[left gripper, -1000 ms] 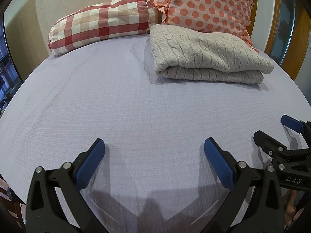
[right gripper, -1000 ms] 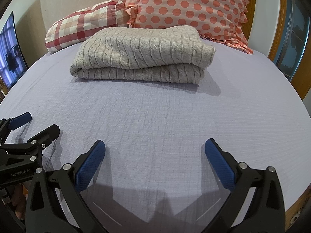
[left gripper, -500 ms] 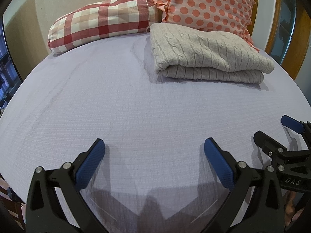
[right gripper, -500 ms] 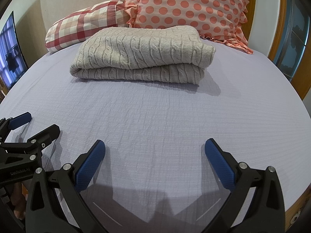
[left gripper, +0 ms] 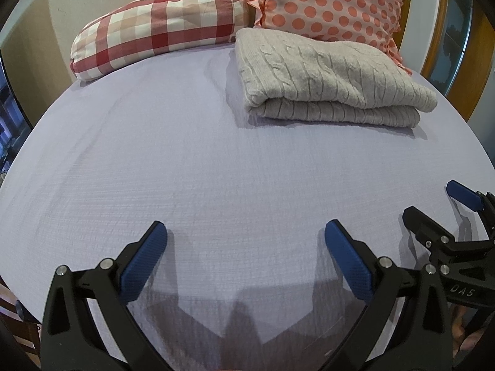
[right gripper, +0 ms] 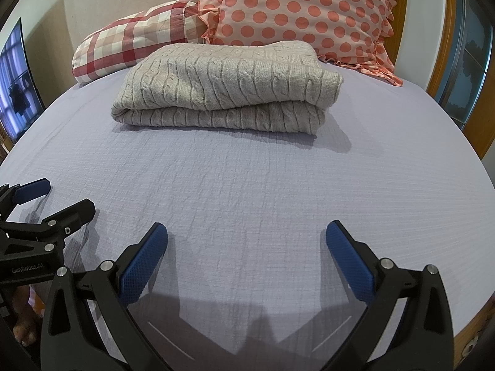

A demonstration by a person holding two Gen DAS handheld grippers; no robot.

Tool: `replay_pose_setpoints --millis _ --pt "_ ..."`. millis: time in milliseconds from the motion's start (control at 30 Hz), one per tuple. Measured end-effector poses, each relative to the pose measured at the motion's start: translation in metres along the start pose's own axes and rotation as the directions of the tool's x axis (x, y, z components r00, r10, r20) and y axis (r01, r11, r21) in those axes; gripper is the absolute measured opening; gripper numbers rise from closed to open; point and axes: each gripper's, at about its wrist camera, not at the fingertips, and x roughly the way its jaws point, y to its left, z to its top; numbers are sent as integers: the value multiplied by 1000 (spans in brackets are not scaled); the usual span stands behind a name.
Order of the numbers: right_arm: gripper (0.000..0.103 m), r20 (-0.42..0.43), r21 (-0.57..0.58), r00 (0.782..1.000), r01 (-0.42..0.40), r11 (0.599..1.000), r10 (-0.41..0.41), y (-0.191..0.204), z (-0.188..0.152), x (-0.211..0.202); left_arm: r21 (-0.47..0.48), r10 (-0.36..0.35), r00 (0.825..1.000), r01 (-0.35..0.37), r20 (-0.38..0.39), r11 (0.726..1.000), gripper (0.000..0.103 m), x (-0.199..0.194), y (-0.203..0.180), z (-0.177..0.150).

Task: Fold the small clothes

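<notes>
Currently: no change from earlier views | left gripper and right gripper hover over bed, jaws wide apart, empty | knit sweater lies folded near pillows, well apart from both | judged: fold complete.
</notes>
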Motion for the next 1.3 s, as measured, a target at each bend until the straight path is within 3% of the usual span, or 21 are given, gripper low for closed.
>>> replay_pose_setpoints --millis 1300 --pt "102 1 1 1000 0 1000 0 1 0 0 4 -1 1000 1 11 1000 101 -3 0 2"
